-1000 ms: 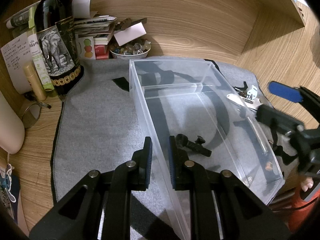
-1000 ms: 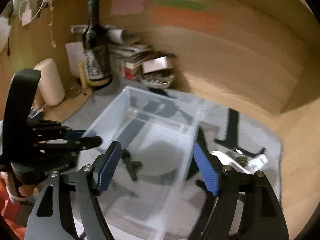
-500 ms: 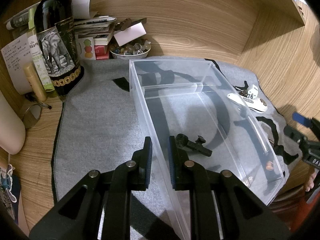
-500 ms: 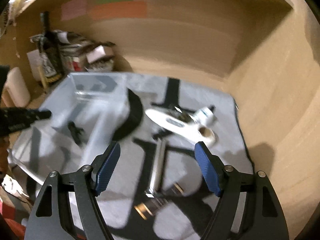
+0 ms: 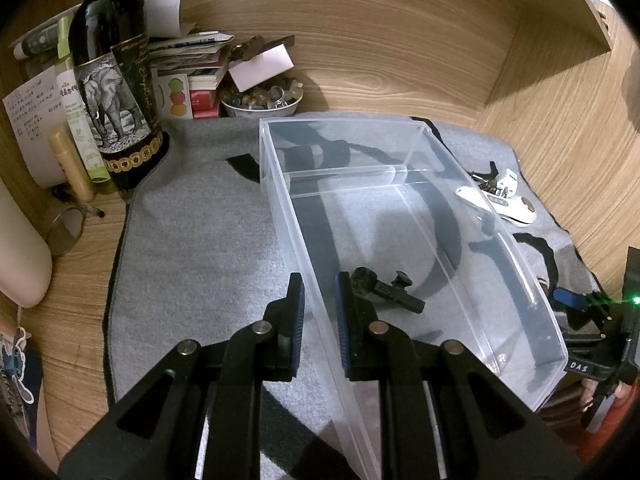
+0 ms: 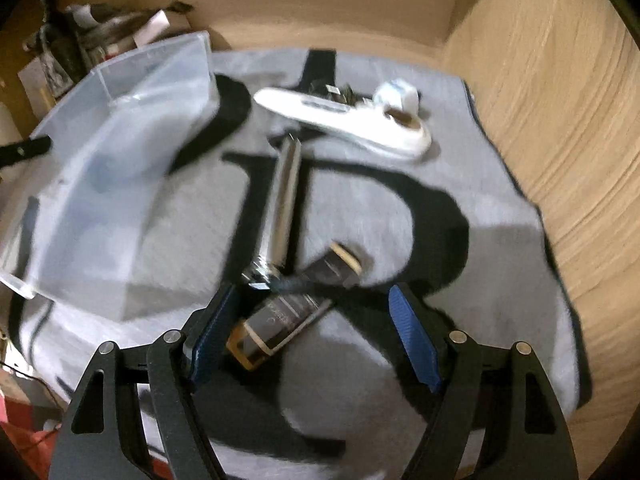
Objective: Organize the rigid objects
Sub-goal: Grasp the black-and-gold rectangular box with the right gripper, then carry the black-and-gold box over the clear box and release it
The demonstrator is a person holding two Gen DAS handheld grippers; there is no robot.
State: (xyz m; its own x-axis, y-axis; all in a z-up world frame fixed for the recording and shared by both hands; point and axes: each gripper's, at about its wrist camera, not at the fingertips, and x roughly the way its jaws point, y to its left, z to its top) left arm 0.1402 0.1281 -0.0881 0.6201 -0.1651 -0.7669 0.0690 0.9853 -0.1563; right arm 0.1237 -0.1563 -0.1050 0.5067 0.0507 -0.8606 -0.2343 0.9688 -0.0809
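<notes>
My left gripper [image 5: 319, 284] is shut on the near left wall of a clear plastic bin [image 5: 404, 128], one finger inside and one outside. In the bin lies a small black clip-like part [image 5: 386, 290]. My right gripper [image 6: 314, 300] stands open and low over the grey mat, right of the bin [image 6: 160, 56]. Between and just ahead of its blue pads lie two small dark bottles [image 6: 276, 324] [image 6: 332, 268], untouched. A shiny metal bar [image 6: 280, 204] lies beyond them. Farther back rests a white gadget [image 6: 344, 120] [image 5: 496, 200] with small parts beside it. The right wrist view is blurred.
A grey mat [image 5: 200, 220] with black letters covers the wooden desk, and wooden walls close in at the back and right. At the back left stand a wine bottle [image 5: 116, 92], stacked papers and a bowl of beads [image 5: 262, 102]. A tape roll [image 5: 64, 232] lies at the left.
My right gripper swung from above the bin to the right and down, now over the bottles on the mat. The left gripper and the bin did not move.
</notes>
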